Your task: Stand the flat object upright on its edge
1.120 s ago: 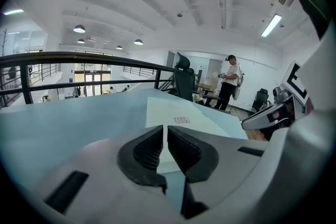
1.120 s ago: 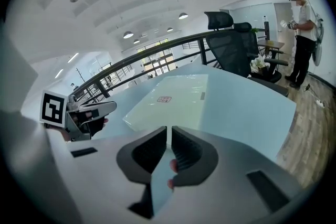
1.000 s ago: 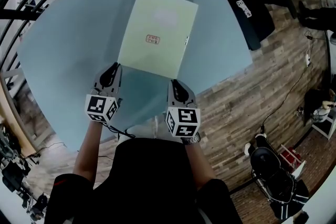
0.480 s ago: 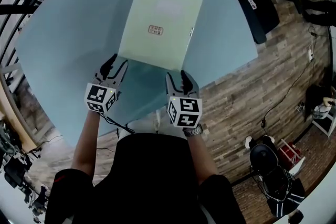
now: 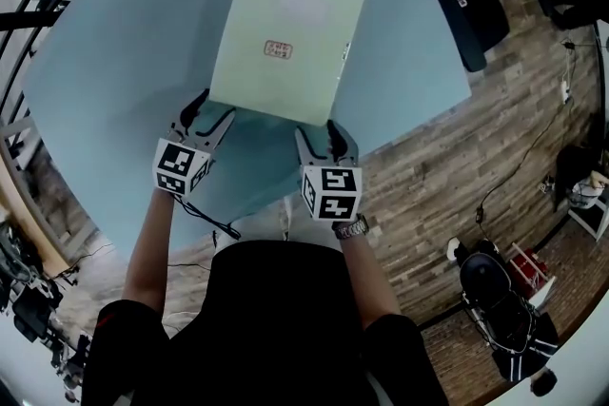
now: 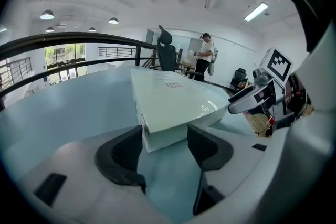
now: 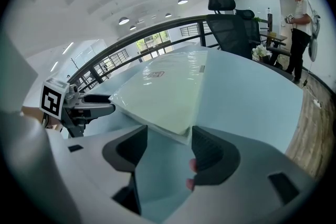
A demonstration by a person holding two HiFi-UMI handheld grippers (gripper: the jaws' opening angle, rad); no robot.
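A flat pale green box (image 5: 285,38) with a small red label lies on the light blue round table (image 5: 114,62). Both grippers sit at its near edge. My left gripper (image 5: 211,109) is at the near left corner, and its jaws have just been opening. In the left gripper view that corner of the box (image 6: 168,107) stands between the pads (image 6: 128,149) without being pressed. My right gripper (image 5: 316,130) is at the near right corner, and its jaws have also just been opening. There the box (image 7: 163,92) pokes between open pads (image 7: 207,149).
The table's near rim (image 5: 247,204) runs just behind the grippers, with wooden floor (image 5: 495,128) beyond. A dark table (image 5: 457,5) with small items stands at the upper right. A black office chair (image 7: 226,13) and a standing person (image 6: 205,57) are past the table's far side.
Both grippers' jaws went from shut at the box's near edge to open around its near corners. Both hands sank a little toward the table.
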